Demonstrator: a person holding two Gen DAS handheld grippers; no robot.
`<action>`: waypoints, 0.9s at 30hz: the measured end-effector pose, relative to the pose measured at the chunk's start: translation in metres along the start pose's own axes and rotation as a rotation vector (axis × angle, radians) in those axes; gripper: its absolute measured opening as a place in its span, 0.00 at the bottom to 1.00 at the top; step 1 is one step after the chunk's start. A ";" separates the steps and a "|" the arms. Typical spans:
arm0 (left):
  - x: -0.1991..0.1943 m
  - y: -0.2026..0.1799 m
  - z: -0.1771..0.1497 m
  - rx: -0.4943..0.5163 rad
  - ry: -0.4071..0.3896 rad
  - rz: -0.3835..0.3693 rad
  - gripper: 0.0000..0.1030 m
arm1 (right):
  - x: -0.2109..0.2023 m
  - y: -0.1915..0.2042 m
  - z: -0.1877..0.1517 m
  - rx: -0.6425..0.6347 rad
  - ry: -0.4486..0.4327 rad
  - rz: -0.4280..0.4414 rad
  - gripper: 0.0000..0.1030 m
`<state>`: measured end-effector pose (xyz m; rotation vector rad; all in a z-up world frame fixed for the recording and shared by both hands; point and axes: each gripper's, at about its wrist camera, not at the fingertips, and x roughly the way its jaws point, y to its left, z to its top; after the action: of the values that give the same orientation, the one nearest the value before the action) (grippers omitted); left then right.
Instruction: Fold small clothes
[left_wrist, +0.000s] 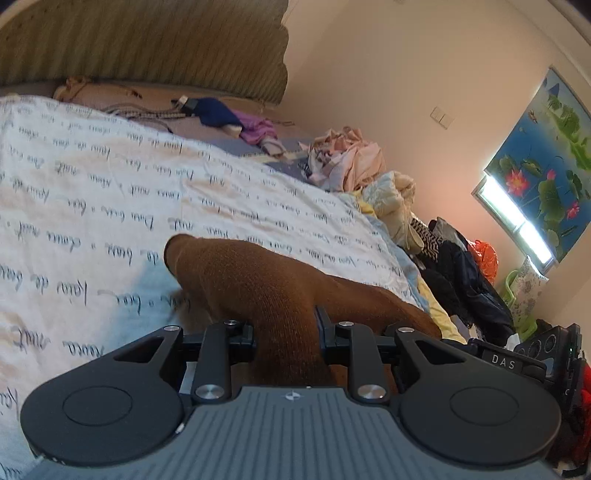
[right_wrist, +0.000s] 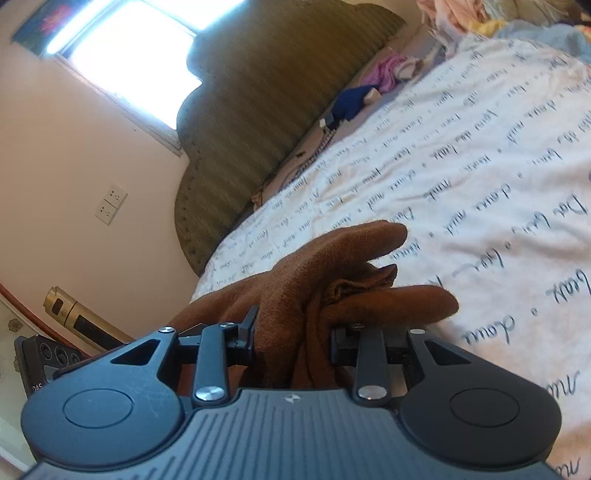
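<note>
A brown knit glove (left_wrist: 255, 280) hangs over the white bed sheet with script print (left_wrist: 92, 192). My left gripper (left_wrist: 286, 328) is shut on the glove, and one glove finger sticks forward past the jaws. In the right wrist view the same brown glove (right_wrist: 325, 273) is bunched between the jaws of my right gripper (right_wrist: 293, 332), which is shut on it; two glove fingers point forward over the sheet (right_wrist: 461, 166). The other gripper's body shows at the right edge of the left wrist view (left_wrist: 535, 350).
Piled clothes (left_wrist: 347, 158) and dark garments (left_wrist: 461, 273) lie along the far side of the bed. A blue and purple cloth (left_wrist: 221, 114) lies near the olive headboard (left_wrist: 147, 40). A window (right_wrist: 129, 55) and wall sockets (right_wrist: 110, 203) are behind.
</note>
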<state>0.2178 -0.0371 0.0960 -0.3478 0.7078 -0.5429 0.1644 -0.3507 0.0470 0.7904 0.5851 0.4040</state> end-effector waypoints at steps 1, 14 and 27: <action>-0.007 -0.001 0.005 0.019 -0.022 0.006 0.26 | 0.002 0.005 0.001 -0.006 -0.010 0.019 0.32; 0.006 0.075 -0.095 -0.049 0.233 0.093 0.39 | 0.040 -0.034 -0.080 0.040 0.291 -0.133 0.53; -0.042 0.088 -0.145 -0.147 0.226 -0.003 0.15 | -0.009 -0.042 -0.122 0.000 0.307 -0.029 0.28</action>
<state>0.1216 0.0411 -0.0278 -0.4284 0.9681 -0.5398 0.0864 -0.3165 -0.0499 0.7237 0.8818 0.5034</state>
